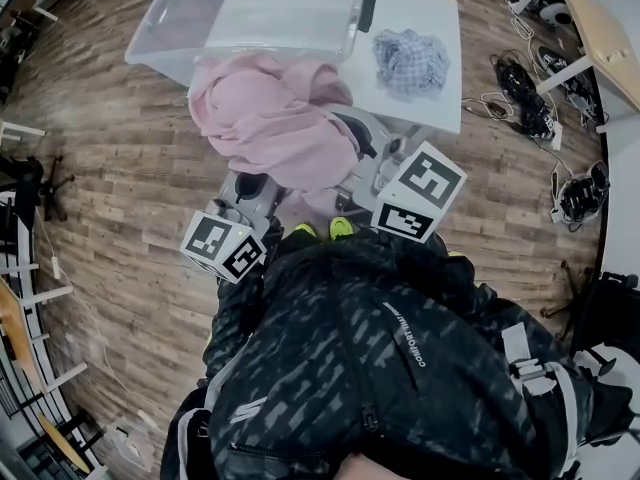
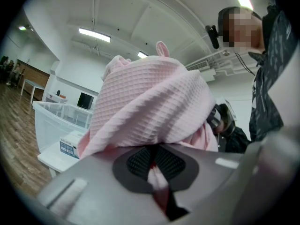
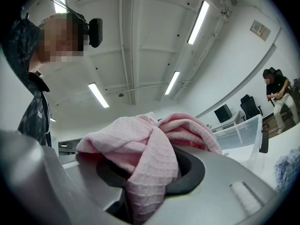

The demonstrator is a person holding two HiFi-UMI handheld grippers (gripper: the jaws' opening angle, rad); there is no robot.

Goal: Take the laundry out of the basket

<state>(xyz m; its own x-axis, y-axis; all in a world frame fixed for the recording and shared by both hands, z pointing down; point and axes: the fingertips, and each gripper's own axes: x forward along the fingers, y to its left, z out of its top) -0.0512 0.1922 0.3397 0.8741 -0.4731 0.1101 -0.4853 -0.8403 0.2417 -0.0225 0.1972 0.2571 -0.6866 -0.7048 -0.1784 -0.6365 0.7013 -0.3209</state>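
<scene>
The pink cloth (image 1: pixel 275 118) is up out of the basket (image 1: pixel 160 38), bunched in the air between the person and the worktop (image 1: pixel 425 18), hanging just in front of the basket's near wall. Both grippers pinch it. The left gripper (image 2: pixel 152 165) has its fingers nearly together on only a thin fold, with most of the cloth draped over the top. The right gripper (image 3: pixel 145 172) has its fingers parted around a thick twisted wad. The likeliest failure is the thin fold sliding out on the left once the cloth's weight swings. It would then dangle from the right side alone and could drop to the floor. A trailing end might also catch the basket rim and drag the light basket along. Set down carelessly, the cloth could land on the checked cloth (image 1: pixel 410 63) lying on the worktop right of the basket.
</scene>
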